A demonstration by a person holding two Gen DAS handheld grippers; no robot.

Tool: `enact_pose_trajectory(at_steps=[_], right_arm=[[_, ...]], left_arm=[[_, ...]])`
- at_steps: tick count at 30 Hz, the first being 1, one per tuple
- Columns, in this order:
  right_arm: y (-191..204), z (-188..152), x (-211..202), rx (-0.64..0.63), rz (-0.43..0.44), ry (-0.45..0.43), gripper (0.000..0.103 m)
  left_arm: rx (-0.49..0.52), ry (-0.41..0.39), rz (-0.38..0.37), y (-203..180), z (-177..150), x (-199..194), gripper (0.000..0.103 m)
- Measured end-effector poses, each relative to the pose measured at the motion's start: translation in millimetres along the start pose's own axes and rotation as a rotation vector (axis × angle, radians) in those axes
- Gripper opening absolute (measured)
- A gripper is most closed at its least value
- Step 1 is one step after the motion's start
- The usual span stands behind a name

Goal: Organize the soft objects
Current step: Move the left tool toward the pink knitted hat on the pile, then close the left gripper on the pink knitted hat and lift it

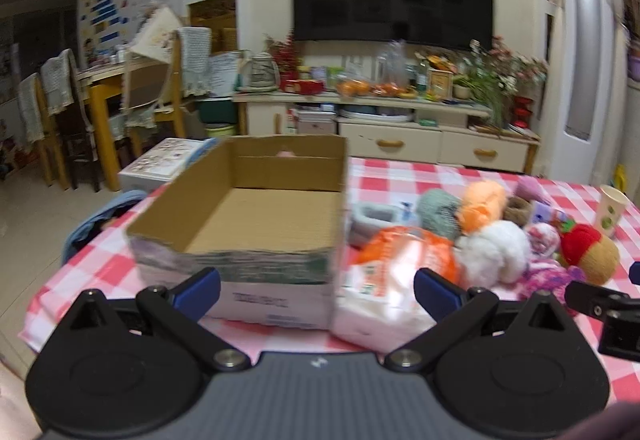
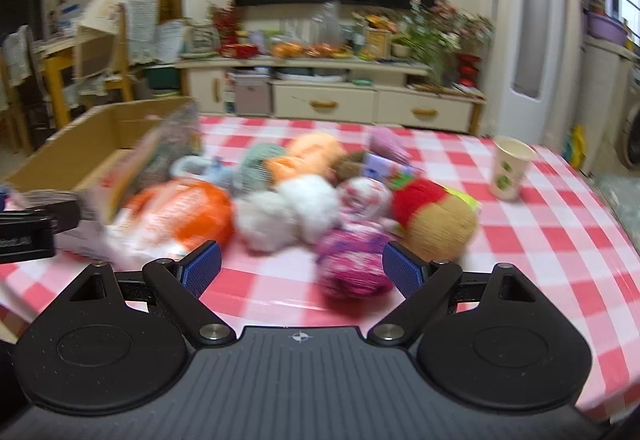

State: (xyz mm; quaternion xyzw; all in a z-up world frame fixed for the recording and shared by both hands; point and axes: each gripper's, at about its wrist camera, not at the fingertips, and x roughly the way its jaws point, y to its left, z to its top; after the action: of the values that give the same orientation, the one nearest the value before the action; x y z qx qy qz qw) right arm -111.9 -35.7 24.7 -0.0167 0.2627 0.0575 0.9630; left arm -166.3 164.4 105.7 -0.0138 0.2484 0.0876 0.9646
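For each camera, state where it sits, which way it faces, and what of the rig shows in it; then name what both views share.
Left wrist: on the left hand-held gripper, open, facing the empty cardboard box and orange-white pack; the right hand-held gripper pokes in at right.
Right wrist: on the right hand-held gripper, open, facing the plush pile, purple toy nearest.
Shared: checkered tablecloth, paper cup, box, toys.

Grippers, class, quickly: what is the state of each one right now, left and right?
Left gripper: jaws open, holding nothing.
Right gripper: jaws open, holding nothing.
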Motion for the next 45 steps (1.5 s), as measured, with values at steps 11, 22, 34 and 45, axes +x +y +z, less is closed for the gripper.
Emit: enact_pose_trajectory(at_steps=[11,22,34,45], right_arm=[[9.4,-0.8,-25.6,-0.1,0.129,-0.103,0.103],[9.7,0.5,-34.4,-0.186,0.169,-0.198,0.103],[-16.5,-9.1,-27.7,-0.101,0.042,-0.216,0.103],[-68.4,-14.6,-22.7,0.036,-0.1,-0.175,0.103]], left_arm=[[-0.021,-0.058,0.05,29.8,0.5,-11.7,0.102],[-0.027,-0.084,0.045,32.4,-5.2,-15.6,0.102],[0.035,-0.085,-0.013,5.4,-11.8,-11.7,0.102],[0.177,-0.065,-0.165,-50.2,-18.6,-7.9,0.102]])
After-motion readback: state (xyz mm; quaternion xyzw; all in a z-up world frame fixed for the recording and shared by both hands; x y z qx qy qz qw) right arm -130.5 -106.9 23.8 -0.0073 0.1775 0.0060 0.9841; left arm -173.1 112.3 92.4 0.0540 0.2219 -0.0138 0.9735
